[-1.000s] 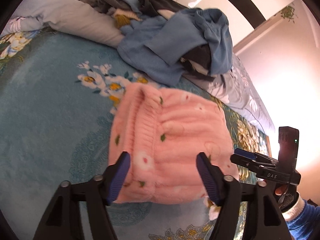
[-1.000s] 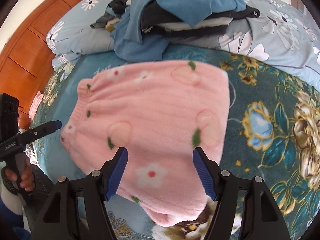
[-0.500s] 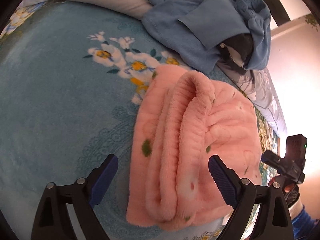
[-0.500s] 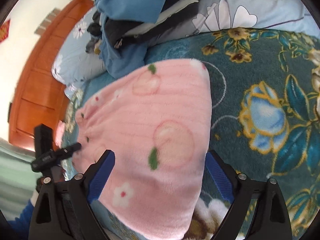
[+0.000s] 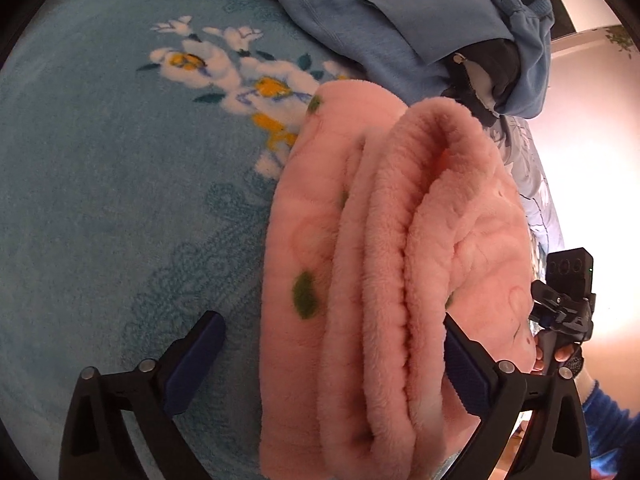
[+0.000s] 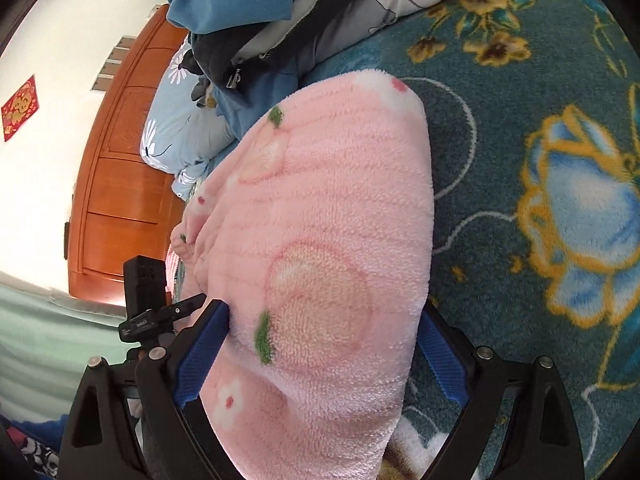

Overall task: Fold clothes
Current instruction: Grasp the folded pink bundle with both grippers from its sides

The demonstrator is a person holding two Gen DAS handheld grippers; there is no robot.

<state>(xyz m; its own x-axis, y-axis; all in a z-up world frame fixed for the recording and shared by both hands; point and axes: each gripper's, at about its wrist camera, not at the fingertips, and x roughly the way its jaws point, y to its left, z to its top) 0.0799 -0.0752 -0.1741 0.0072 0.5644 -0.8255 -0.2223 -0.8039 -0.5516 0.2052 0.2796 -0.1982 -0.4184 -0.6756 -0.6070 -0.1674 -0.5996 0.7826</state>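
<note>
Left wrist view, left to right. Teal floral blanket point(image 5: 100, 200) fills the left half. Left gripper point(image 5: 332, 360) spread wide: its left finger sits over bare blanket, apart from the cloth; its right finger lies against the near fold of the folded pink fleece garment point(image 5: 392, 264). Nothing pinched between the blue pads. The garment lies on the blanket in stacked layers, rolled edges facing the camera, green spots on the outer layer. Behind it, a pile of blue and dark clothes point(image 5: 420, 12) against a pale pillow. Far right, the other tool's black body shows, fingers of the person's hand wrapped on its handle.

Right wrist view, left to right. White wall, orange wooden headboard point(image 6: 116, 184), floral pillow point(image 6: 176, 132). The left tool's black body just left of the near finger. Right gripper point(image 6: 324, 360) also wide apart, straddling the pink garment; both pads touch or nearly touch its sides, cannot tell whether they press. Cloth bulges up between them, unclamped. Blanket with blue and gold flower to the right.
</note>
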